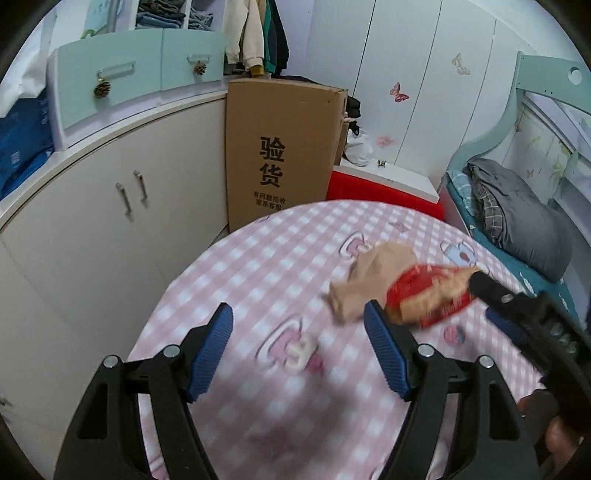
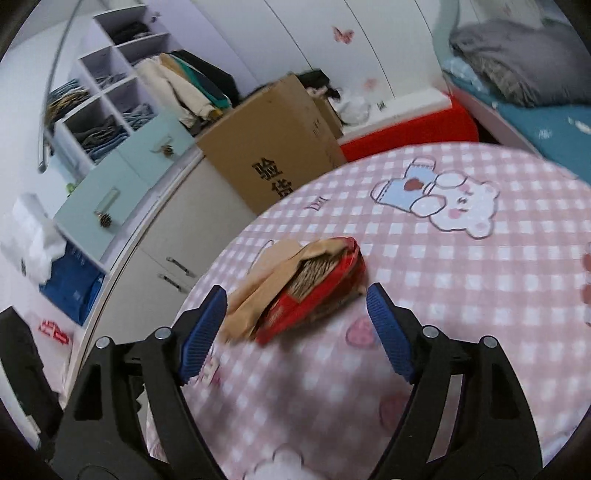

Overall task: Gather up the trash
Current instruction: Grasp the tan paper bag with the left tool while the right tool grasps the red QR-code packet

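Cardboard box point(image 1: 284, 155) behind table point(image 1: 258, 266), red bin point(image 1: 384, 192) alongside.

- A lived-in bedroom in a home: a bed point(image 1: 532, 236) with a pale green frame runs along one side, a grey quilt point(image 1: 524, 218) bunched on its blue sheet.
- Butterfly stickers point(image 1: 400, 92) dot the white wardrobe doors point(image 1: 388, 66).
- Open shelves point(image 2: 99, 107) hold folded clothes; jackets point(image 1: 258, 33) hang beside them above mint drawers point(image 1: 136, 70) trimmed with pinecones.
- A tall cardboard box point(image 1: 280, 147) printed with Chinese characters stands against a cream cabinet point(image 1: 110, 221).
- A pink checked tablecloth point(image 2: 461, 277) with cartoon bears covers the round table in the foreground.
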Motion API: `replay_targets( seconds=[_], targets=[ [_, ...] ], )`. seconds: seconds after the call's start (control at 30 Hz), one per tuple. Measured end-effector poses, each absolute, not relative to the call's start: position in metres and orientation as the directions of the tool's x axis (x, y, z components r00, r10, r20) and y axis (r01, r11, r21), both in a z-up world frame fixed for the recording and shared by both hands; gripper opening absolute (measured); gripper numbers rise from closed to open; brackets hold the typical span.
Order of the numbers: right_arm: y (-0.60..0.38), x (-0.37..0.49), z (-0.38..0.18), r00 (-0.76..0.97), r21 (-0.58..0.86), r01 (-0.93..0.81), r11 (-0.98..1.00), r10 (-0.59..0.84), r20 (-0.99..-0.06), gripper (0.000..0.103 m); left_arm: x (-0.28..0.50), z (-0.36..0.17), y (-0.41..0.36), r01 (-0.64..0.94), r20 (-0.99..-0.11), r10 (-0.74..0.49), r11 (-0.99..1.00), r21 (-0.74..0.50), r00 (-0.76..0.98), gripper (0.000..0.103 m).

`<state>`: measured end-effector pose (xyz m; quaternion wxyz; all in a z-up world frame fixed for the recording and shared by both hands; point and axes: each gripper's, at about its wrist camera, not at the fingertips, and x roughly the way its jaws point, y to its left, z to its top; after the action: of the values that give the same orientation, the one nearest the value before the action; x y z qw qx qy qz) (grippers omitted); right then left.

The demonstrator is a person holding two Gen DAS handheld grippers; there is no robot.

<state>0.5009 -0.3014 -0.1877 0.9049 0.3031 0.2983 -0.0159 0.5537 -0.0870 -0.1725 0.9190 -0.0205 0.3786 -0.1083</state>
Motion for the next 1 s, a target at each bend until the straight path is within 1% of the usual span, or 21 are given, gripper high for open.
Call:
replay_targets(
  seconds=[0.07, 0.17, 0.2, 0.23, 0.27, 0.37, 0.47, 0.53, 0.6, 0.63, 0.67, 0.7, 0.73, 0.87, 1.0],
  targets=[
    [-0.303, 0.516, -0.193, 0.806, 0.522, 0.219, 0.824, 0.149, -0.573, 0.077, 0.566, -0.174, -0.094, 0.189, -0.692, -0.217, 0.975, -0.118, 0.689, 0.072],
    [-0.306, 0.525, -0.198, 0.801, 0.524, 0.208, 0.826, 0.165, -0.576, 0.076, 0.581, -0.18, -0.109, 0.222, -0.701, -0.242, 0.967, -0.122, 0.671, 0.072],
    [-0.307, 0.527, -0.198, 0.8, 0.519, 0.199, 0.831, 0.168, -0.577, 0.07, 0.587, -0.183, -0.117, 0.24, -0.705, -0.253, 0.963, -0.12, 0.663, 0.072],
    [-0.31, 0.529, -0.198, 0.799, 0.51, 0.191, 0.838, 0.17, -0.577, 0.056, 0.59, -0.186, -0.122, 0.247, -0.707, -0.254, 0.962, -0.115, 0.66, 0.072],
    [-0.312, 0.529, -0.198, 0.797, 0.508, 0.18, 0.842, 0.178, -0.578, 0.05, 0.594, -0.188, -0.125, 0.249, -0.71, -0.253, 0.962, -0.112, 0.657, 0.072],
    [-0.325, 0.528, -0.2, 0.797, 0.535, 0.17, 0.828, 0.205, -0.569, 0.047, 0.606, -0.196, -0.135, 0.247, -0.723, -0.261, 0.96, -0.128, 0.639, 0.072],
    [-0.336, 0.521, -0.196, 0.809, 0.521, 0.191, 0.832, 0.167, -0.563, 0.045, 0.612, -0.204, -0.145, 0.252, -0.737, -0.271, 0.957, -0.141, 0.619, 0.072],
    [-0.342, 0.517, -0.195, 0.814, 0.539, 0.195, 0.819, 0.172, -0.555, 0.045, 0.613, -0.209, -0.152, 0.262, -0.75, -0.275, 0.955, -0.141, 0.601, 0.071],
    [-0.345, 0.515, -0.194, 0.817, 0.539, 0.2, 0.818, 0.165, -0.553, 0.044, 0.612, -0.213, -0.156, 0.275, -0.762, -0.281, 0.951, -0.141, 0.583, 0.053],
    [-0.346, 0.515, -0.194, 0.818, 0.536, 0.2, 0.82, 0.161, -0.553, 0.044, 0.612, -0.215, -0.159, 0.281, -0.774, -0.288, 0.948, -0.148, 0.564, 0.036],
    [-0.346, 0.513, -0.194, 0.819, 0.533, 0.199, 0.823, 0.159, -0.551, 0.044, 0.613, -0.219, -0.16, 0.287, -0.784, -0.303, 0.943, -0.167, 0.541, 0.022],
    [-0.345, 0.513, -0.193, 0.82, 0.531, 0.196, 0.824, 0.159, -0.55, 0.044, 0.612, -0.22, -0.161, 0.287, -0.788, -0.302, 0.943, -0.166, 0.536, 0.016],
    [-0.344, 0.512, -0.192, 0.822, 0.527, 0.192, 0.828, 0.158, -0.548, 0.043, 0.61, -0.221, -0.161, 0.287, -0.79, -0.285, 0.947, -0.145, 0.542, 0.002],
    [-0.329, 0.509, -0.18, 0.836, 0.49, 0.145, 0.86, 0.159, -0.526, 0.043, 0.599, -0.215, -0.151, 0.268, -0.773, -0.269, 0.954, -0.133, 0.575, 0.002],
    [-0.299, 0.502, -0.166, 0.846, 0.427, 0.083, 0.901, 0.163, -0.508, 0.042, 0.583, -0.195, -0.115, 0.185, -0.742, -0.244, 0.969, -0.163, 0.624, 0.002]
  ],
)
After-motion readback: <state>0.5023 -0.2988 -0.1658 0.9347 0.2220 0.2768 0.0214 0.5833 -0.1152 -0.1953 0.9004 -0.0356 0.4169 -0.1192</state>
